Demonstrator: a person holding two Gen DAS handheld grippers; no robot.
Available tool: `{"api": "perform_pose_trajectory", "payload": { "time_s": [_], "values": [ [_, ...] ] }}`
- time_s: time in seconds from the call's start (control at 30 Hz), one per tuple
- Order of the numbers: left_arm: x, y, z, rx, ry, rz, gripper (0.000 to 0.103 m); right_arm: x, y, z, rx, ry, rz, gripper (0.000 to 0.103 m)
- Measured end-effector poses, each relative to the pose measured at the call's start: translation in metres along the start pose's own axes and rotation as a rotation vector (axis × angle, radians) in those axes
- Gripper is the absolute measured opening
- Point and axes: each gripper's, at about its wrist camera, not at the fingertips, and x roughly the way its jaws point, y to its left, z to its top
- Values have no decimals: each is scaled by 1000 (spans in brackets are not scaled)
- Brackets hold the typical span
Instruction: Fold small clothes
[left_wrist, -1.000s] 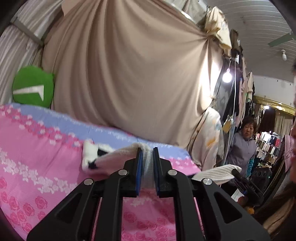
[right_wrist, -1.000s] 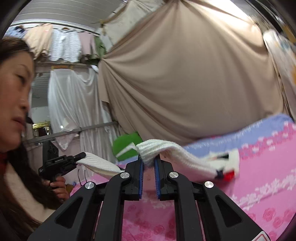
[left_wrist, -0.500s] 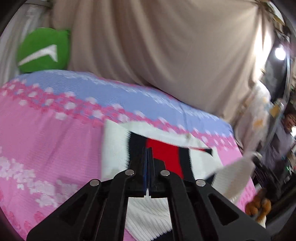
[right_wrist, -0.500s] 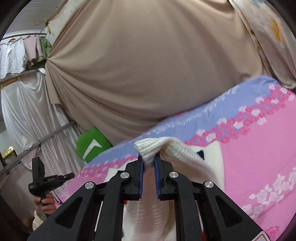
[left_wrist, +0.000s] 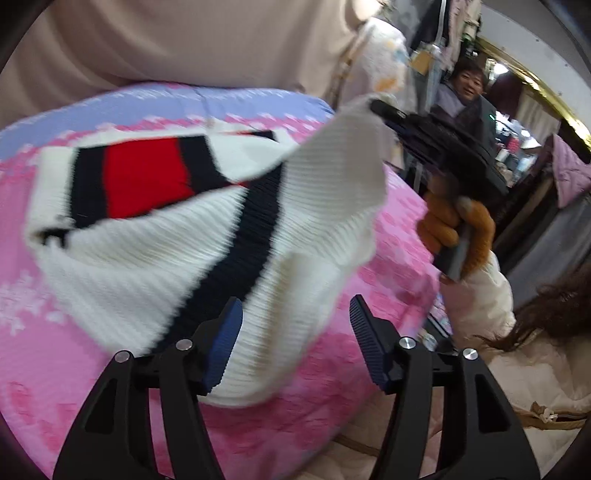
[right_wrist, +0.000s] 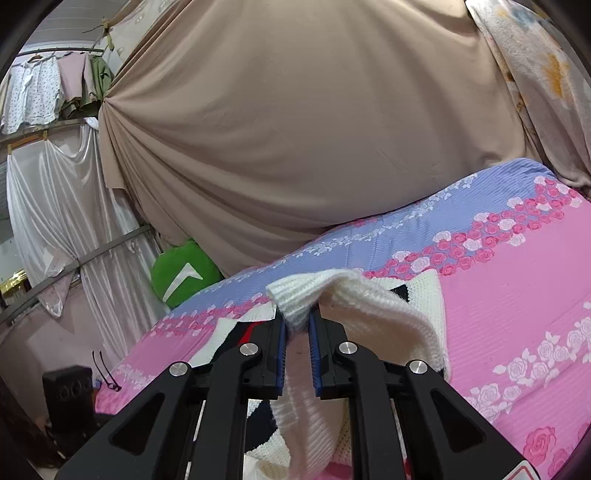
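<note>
A small white knit sweater (left_wrist: 177, 236) with black and red bands lies on the pink floral bedspread (left_wrist: 55, 362). My left gripper (left_wrist: 295, 325) is open, its jaws wide apart over the sweater's near hem. My right gripper (right_wrist: 297, 325) is shut on a fold of the sweater (right_wrist: 306, 295) and holds that edge lifted. In the left wrist view the right gripper (left_wrist: 384, 110) shows at the upper right, pinching the raised corner of the sweater.
A beige curtain (right_wrist: 295, 129) hangs behind the bed. A green cushion (right_wrist: 183, 273) sits at the bed's far left end. A person (left_wrist: 467, 83) stands beyond the bed's right end among hanging clothes. A black speaker (right_wrist: 68, 387) stands on the floor.
My left gripper has opened and let go of the sweater, which has dropped flatter onto the bed. My right gripper stays shut on its fold and has come lower.
</note>
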Motion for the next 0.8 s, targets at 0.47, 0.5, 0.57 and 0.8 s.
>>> {"api": "perform_pose_trajectory", "payload": {
  "time_s": [0.47,0.5,0.57,0.8],
  "values": [
    [-93,24,60,-2,-356,276,3,-35,12,12,-33,-66,9,11],
    [-107,29,72,9,-400,320,3,-31,11,21,-36,-71,12,11],
    [-123,46,97,2,-463,405,3,-11,8,40,-39,-68,28,11],
    [-63,164,169,-194,-341,589,4,150,-55,65,74,190,-22,13]
  ]
}}
